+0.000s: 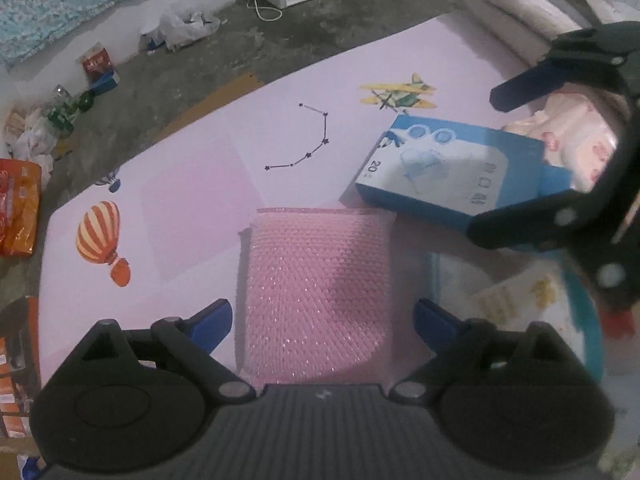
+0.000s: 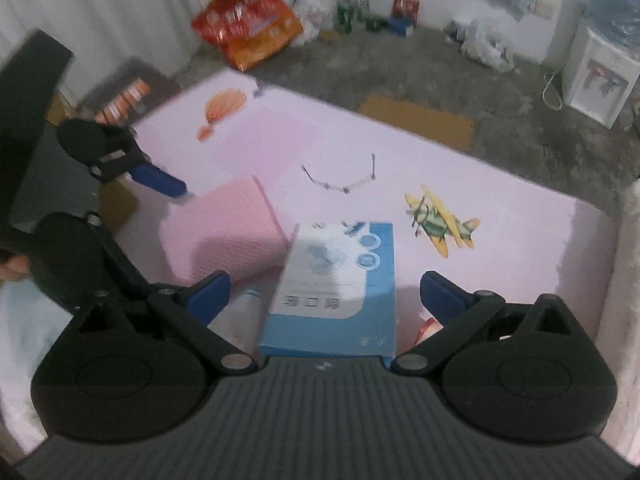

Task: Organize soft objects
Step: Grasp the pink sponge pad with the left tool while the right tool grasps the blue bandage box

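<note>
A pink knobbly soft pad [image 1: 316,280] lies flat on the pink printed mat [image 1: 192,200]. My left gripper [image 1: 322,308] points down over it, open, with a blue fingertip on either side of the pad and neither touching it. To its right a blue and white box [image 1: 440,168] leans on other packets. My right gripper [image 2: 325,280] is open above that box [image 2: 332,300], fingers straddling it without contact; it also shows in the left wrist view as the right gripper [image 1: 488,164]. The pad [image 2: 224,232] and one left finger [image 2: 160,180] show at the left of the right wrist view.
A pink and white soft packet [image 1: 576,140] lies behind the box, and a white packet with a teal edge [image 1: 500,300] sits beside the pad. A white fluffy roll [image 1: 512,4] borders the mat's far side. An orange bag [image 2: 248,28], bottles and a water dispenser [image 2: 596,80] stand on the floor.
</note>
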The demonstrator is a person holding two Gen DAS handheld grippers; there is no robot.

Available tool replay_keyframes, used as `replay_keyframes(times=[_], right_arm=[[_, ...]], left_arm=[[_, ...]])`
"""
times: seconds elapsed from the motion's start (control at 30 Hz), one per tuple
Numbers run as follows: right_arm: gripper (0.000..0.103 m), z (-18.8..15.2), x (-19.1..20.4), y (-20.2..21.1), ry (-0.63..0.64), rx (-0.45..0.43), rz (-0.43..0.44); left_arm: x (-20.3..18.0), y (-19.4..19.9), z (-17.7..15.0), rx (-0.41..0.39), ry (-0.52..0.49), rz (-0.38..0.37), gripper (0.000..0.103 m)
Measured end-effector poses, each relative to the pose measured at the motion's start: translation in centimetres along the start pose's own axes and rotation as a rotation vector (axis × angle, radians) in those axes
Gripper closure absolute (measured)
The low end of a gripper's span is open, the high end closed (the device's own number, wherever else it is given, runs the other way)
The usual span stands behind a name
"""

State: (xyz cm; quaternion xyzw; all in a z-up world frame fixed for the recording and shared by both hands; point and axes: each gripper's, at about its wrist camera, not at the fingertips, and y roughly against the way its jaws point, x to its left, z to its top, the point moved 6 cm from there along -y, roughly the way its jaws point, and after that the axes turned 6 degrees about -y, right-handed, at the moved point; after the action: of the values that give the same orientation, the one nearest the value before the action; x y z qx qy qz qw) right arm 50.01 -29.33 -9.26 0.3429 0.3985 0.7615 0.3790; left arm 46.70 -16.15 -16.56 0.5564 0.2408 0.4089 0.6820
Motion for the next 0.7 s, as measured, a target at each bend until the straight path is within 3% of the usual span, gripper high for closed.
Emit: replay_keyframes(times=[0.3,0.33,0.43,0.5,0.7], right_arm=[[0.006,-0.4,-1.4,-3.2,-0.075,0.033,0.033],[0.008,-0.4,-1.4,-3.4,-0.079,0.028,0.038],[0.028,-0.8,-1.5,-3.6,-0.117,0.025,0.067],[0.028,-0.9,-1.5,-3.4,-0.132,0.004,0.064],[0.028,-0.9,-1.9,-1.8,-0.19,-0.086,0.076]], left_arm=[[0.1,-2.6,0.5,0.044,0.039,-0.012,0.005],[0.1,-2.7,0.6,0.044,0.046,-0.016,0.005],[0.1,-2.6,0.7,0.038,0.066,-0.024,0.008],[0.0,-2.2,0.7,0.023,0.069,-0.027,0.019],[0.4,-1.5,0.6,-0.005,0.099,-0.017,0.022]])
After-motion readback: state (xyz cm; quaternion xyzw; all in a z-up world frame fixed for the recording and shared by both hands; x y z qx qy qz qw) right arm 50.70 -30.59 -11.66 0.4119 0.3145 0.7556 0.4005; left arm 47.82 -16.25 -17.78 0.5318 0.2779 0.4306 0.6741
